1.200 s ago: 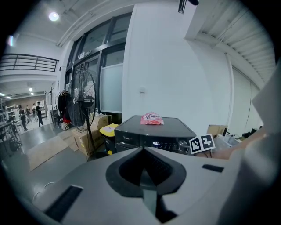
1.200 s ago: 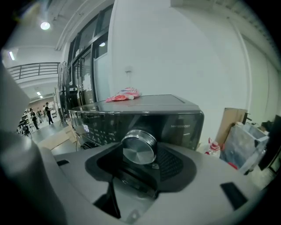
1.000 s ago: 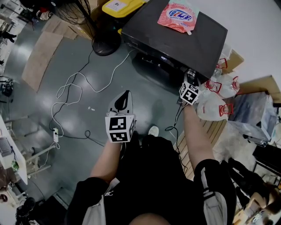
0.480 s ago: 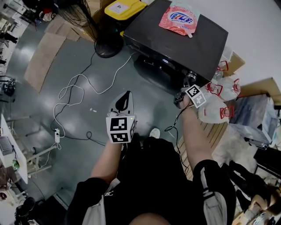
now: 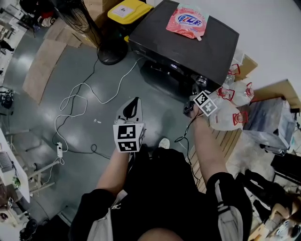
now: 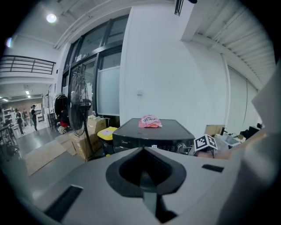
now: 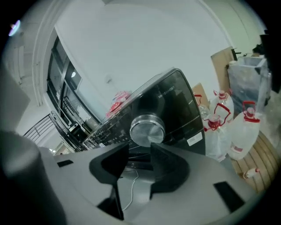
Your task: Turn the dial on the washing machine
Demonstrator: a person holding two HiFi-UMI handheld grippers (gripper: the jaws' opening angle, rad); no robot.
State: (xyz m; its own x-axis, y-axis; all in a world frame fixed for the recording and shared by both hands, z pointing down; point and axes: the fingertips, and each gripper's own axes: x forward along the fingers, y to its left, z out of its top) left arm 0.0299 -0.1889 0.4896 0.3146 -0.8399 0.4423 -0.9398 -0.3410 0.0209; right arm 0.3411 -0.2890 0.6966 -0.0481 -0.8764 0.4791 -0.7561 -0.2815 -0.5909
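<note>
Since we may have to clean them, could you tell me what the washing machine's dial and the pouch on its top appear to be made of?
The dial looks like brushed metal or metal-look plastic: a silvery face with a bright rim. The pouch seems to be soft, glossy plastic film, pink with print, lying limp and slightly rumpled on the washing machine.

grey glossy concrete floor, loose white cable snaking across it to a white power strip. flat brown cardboard sheet lies on the floor at left. black pedestal fan with round base, yellow-lidded bin just beside it. plain white wall at back. wooden slatted pallet at right, clear plastic jugs with red caps near it. tall dark-framed windows, round ceiling lamp lit, brown cardboard boxes by the fan.
</note>
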